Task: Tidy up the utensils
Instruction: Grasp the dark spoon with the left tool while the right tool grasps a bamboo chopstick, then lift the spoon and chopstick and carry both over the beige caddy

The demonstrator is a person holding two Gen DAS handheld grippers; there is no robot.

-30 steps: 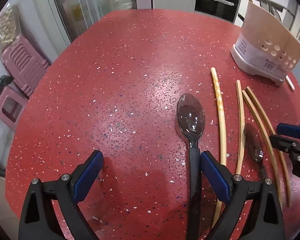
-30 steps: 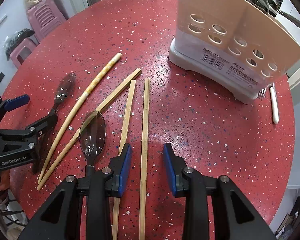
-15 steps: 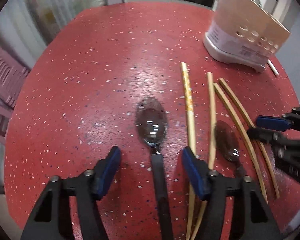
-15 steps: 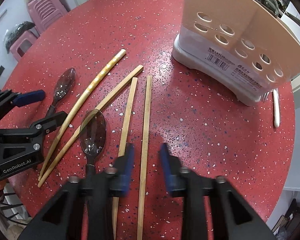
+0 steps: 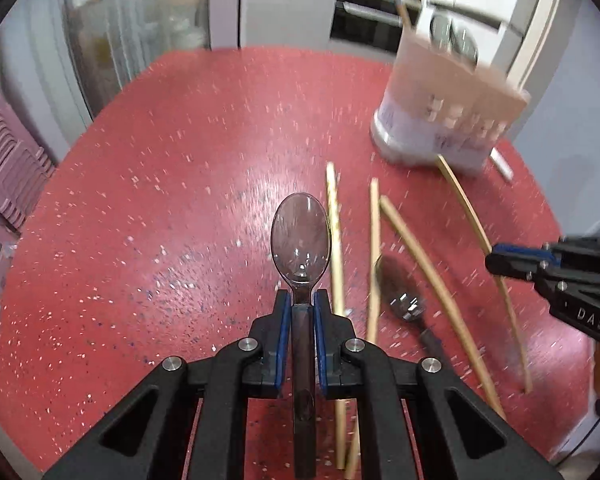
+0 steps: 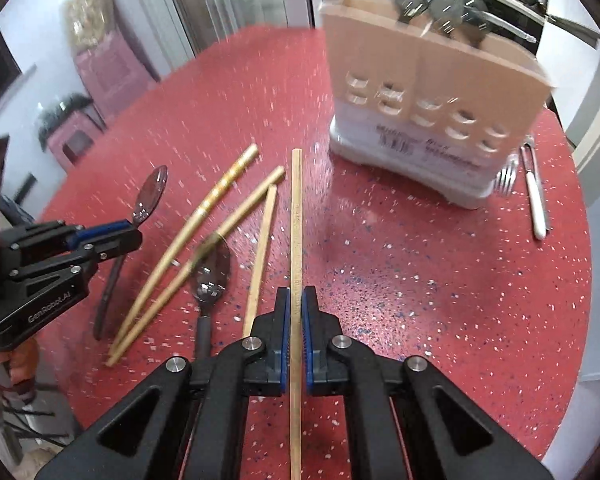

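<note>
- Left wrist view: the left tongs (image 5: 299, 312) are closed on the neck of a clear spoon (image 5: 300, 236), held above the red tabletop (image 5: 172, 200). Three chopsticks (image 5: 432, 280) and a second spoon (image 5: 406, 292) lie loose, so most sorting is left.
- Right wrist view: the right tongs (image 6: 296, 312) pinch one chopstick (image 6: 296, 216), pointing toward the utensil holder (image 6: 428, 92), which already has some utensils in it. A fork (image 6: 507, 178) and a white-handled piece (image 6: 534, 196) lie beside the holder.
</note>
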